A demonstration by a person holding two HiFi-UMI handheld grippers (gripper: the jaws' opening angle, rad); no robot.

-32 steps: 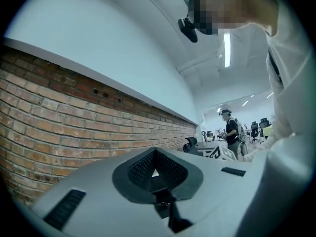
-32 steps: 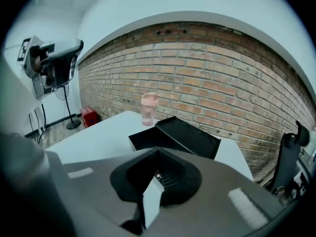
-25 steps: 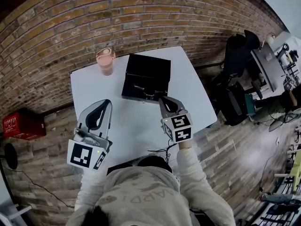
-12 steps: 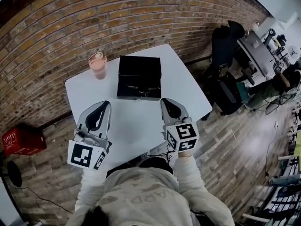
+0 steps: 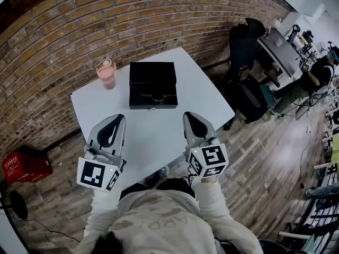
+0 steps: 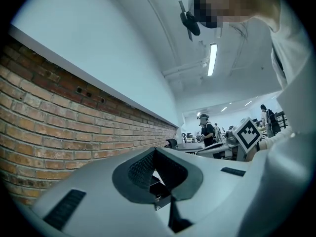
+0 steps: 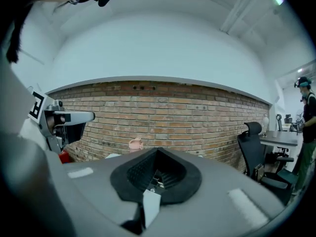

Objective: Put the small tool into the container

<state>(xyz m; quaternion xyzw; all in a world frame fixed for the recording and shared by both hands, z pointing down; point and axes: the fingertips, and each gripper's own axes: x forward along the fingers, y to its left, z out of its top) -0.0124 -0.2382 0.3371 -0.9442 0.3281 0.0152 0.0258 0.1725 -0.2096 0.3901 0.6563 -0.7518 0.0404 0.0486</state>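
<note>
A black box-shaped container (image 5: 152,81) stands on the white table (image 5: 206,102), lid down, with a small metal fitting (image 5: 155,97) on its near face. No separate small tool shows in any view. My left gripper (image 5: 119,116) hovers over the table's near left, shut, with nothing between its jaws. My right gripper (image 5: 188,115) hovers at the near right, also shut and empty. Both sit a short way back from the box. In the left gripper view, the black box (image 6: 159,187) shows through the gap under the closed jaw tips (image 6: 154,150).
A pink lidded cup (image 5: 105,71) stands at the table's far left, also seen as the pink cup (image 7: 135,143). A brick wall (image 5: 79,25) runs behind the table. A black office chair (image 5: 244,41) and desks stand to the right, and a red crate (image 5: 24,163) sits on the floor at left.
The right gripper has drawn back from the box's front face toward the person. The head view has shifted, so the table and box sit farther off. The left gripper has barely moved.
</note>
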